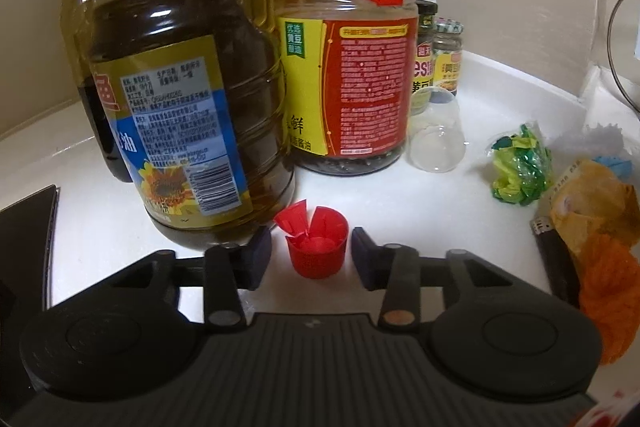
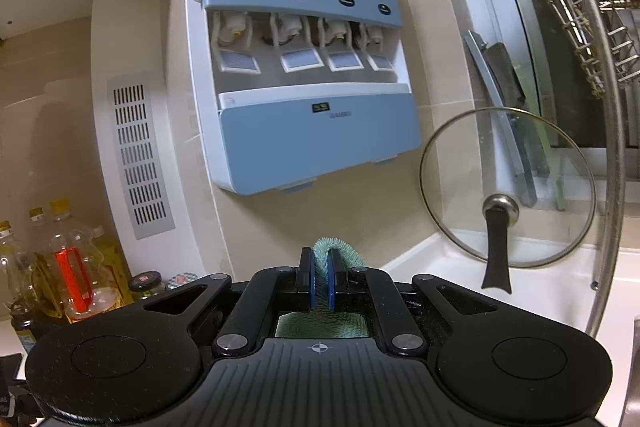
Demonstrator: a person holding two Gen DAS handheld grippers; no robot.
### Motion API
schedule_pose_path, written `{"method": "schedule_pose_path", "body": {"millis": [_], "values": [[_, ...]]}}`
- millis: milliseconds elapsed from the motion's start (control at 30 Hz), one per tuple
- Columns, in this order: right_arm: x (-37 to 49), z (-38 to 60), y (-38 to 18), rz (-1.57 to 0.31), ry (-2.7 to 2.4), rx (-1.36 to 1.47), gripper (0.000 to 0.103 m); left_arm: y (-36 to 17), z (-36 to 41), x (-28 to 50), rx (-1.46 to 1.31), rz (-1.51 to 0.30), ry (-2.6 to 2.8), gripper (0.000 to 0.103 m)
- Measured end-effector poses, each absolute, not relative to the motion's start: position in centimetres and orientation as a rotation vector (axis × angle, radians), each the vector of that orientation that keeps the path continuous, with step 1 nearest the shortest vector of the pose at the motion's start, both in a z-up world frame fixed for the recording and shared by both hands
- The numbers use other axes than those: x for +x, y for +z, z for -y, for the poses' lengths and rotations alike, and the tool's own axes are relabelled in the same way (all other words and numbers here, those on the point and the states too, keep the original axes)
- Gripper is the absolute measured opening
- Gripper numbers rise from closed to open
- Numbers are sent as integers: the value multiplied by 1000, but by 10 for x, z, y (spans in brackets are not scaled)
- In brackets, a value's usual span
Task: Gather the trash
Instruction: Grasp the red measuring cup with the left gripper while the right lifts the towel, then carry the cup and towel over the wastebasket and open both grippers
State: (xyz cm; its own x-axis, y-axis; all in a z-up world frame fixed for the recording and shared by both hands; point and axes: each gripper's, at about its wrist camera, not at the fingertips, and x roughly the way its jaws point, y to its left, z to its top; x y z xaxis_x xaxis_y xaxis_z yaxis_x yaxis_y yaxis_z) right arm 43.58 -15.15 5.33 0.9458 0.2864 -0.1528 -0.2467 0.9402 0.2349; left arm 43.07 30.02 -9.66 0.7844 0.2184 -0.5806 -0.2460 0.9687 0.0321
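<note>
In the left wrist view a small red bottle cap [image 1: 317,247] stands open side up on the white counter [image 1: 400,195], with broken red tabs sticking out. My left gripper [image 1: 311,255] is open, its two pads either side of the cap, not touching it. A crumpled green-yellow wrapper [image 1: 518,169] and an orange-yellow crumpled bag [image 1: 600,239] lie to the right. In the right wrist view my right gripper [image 2: 319,283] is shut on a teal fuzzy cloth [image 2: 334,255], held up in the air facing the wall.
Two big oil and sauce jugs [image 1: 180,99] [image 1: 348,67] stand close behind the cap. Small jars [image 1: 438,55] and a clear plastic cup [image 1: 438,139] sit behind right. A black stove edge [image 1: 28,223] is at left. A blue wall dispenser [image 2: 304,67], glass lid [image 2: 508,191] and dish rack [image 2: 600,7] face the right gripper.
</note>
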Motion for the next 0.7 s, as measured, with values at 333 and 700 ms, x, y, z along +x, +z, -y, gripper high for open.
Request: {"method": "schedule_pose_path", "body": {"millis": [333, 700], "values": [[421, 163, 58, -177, 297, 235, 6, -77, -290, 407, -41, -577, 240, 29], [391, 176, 71, -158, 419, 279, 6, -37, -258, 350, -39, -549, 231, 29]]}}
